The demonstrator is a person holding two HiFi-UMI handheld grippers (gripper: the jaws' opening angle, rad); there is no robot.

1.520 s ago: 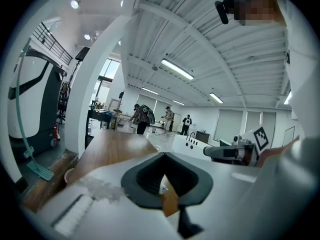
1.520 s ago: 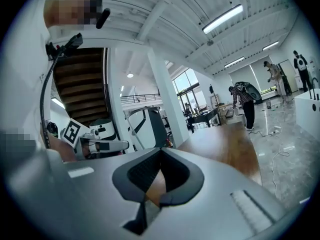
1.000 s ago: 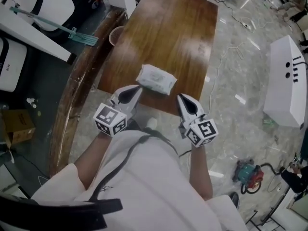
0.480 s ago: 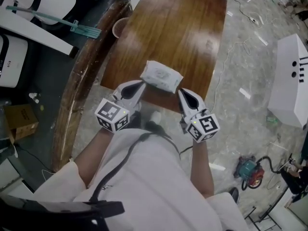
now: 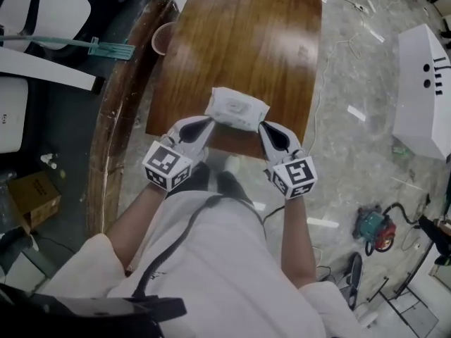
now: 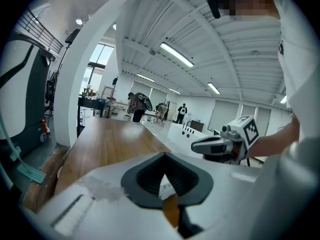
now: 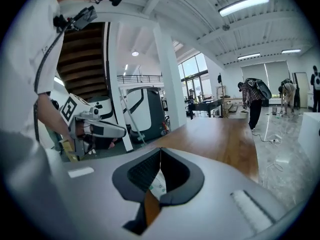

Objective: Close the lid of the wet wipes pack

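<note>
Left claw [image 5: 209,122], right claw [image 5: 261,126] clenched empty, flanking wipes pack [image 5: 238,109] on table [image 5: 246,34]; cup [image 5: 163,38] beyond.

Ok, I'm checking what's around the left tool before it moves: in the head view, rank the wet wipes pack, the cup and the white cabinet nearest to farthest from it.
1. wet wipes pack, at the near edge of the table, just ahead of the left tool.
2. cup, beyond, beside the table's left edge.
3. white cabinet, far right, on the floor.
</note>
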